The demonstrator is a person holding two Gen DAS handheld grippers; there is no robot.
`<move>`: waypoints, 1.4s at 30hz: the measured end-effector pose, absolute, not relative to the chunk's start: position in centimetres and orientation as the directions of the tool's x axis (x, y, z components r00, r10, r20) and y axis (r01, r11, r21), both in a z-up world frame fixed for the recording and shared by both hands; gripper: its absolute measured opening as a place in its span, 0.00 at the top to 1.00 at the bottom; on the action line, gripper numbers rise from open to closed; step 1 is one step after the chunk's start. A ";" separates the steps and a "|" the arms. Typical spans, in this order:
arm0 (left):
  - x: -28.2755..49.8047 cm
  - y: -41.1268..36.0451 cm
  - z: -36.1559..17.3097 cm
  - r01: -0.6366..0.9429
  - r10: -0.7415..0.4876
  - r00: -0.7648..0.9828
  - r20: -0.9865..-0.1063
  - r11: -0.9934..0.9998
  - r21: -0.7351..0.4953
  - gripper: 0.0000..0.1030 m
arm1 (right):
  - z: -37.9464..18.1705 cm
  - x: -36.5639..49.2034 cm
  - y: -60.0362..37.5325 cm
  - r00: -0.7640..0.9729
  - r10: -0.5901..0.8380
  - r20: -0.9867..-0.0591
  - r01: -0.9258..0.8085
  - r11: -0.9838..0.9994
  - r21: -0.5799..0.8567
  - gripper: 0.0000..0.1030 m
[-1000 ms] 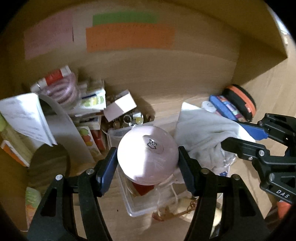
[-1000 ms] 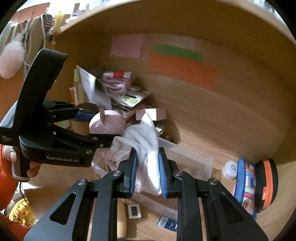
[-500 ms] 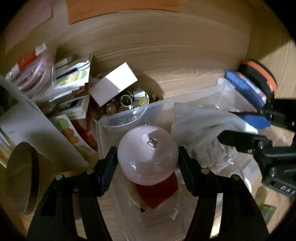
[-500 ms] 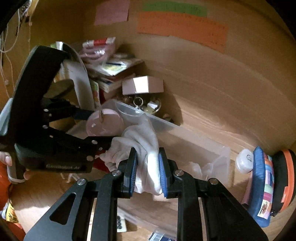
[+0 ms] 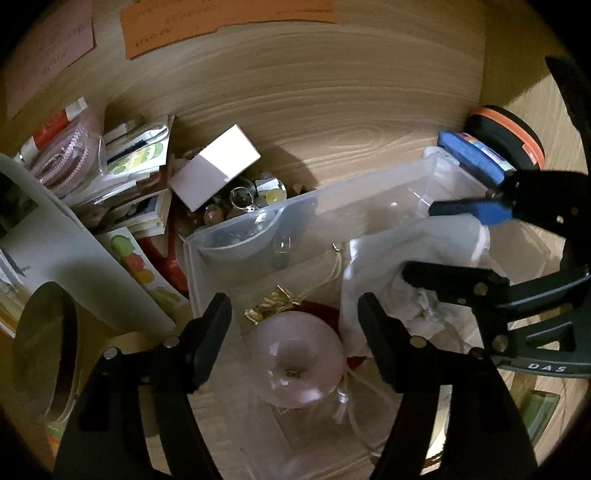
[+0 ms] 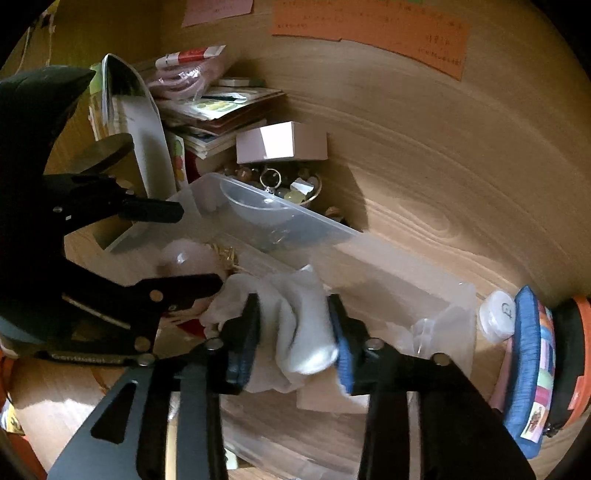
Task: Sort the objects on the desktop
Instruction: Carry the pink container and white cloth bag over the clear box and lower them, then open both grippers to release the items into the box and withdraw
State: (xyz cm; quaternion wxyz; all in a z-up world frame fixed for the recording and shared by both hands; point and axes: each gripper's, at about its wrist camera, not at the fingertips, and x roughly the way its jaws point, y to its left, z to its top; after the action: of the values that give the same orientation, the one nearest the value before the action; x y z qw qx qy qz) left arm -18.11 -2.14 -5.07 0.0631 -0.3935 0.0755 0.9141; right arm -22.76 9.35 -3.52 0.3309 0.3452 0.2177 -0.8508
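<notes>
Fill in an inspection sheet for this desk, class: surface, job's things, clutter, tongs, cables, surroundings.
Surface: wooden desk, crowded at the left.
Job's things: pink ball and white cloth inside the clear bin.
Clutter: booklets, white box, bowl of beads, blue pouch.
Tongs: left tongs opening, clear of the ball; right tongs opening, cloth between them.
Cables: nothing seen.
Surroundings: orange note on the wooden back panel.

White letters "DAS" stand on the right tongs [image 5: 458, 240] frame (handwriting on the orange note [image 6: 369, 33] is illegible).
</notes>
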 end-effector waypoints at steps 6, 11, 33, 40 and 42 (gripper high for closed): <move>-17.7 -2.4 -4.5 -0.167 0.070 -0.697 -0.714 -0.984 0.067 0.22 | -2.3 -22.0 10.2 -0.575 -0.405 -0.711 0.696 -0.698 -0.165 0.48; -17.1 -3.1 -3.6 -0.124 0.053 -0.722 -0.690 -0.991 0.053 0.10 | -1.3 -20.6 11.7 -0.622 -0.386 -0.681 0.661 -0.725 -0.192 0.38; -9.0 -6.5 -4.5 0.025 0.045 -0.691 -0.721 -0.996 -0.086 0.07 | -3.2 -15.9 20.9 -0.587 -0.473 -0.657 0.574 -0.816 0.074 0.25; -7.9 -5.7 -6.9 0.031 0.062 -0.647 -0.760 -0.994 -0.107 0.07 | -5.8 -15.5 21.4 -0.584 -0.423 -0.693 0.553 -0.832 0.042 0.25; -8.2 -5.3 -7.7 0.019 0.080 -0.622 -0.779 -0.993 -0.117 0.07 | -6.4 -15.6 21.4 -0.570 -0.417 -0.709 0.557 -0.830 0.040 0.25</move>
State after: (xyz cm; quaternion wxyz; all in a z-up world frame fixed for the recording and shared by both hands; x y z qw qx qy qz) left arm -8.21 -5.32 -7.69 0.0168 -0.4342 -0.0569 0.8989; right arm -15.60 21.41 -6.38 0.2762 0.3727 0.0939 -0.8809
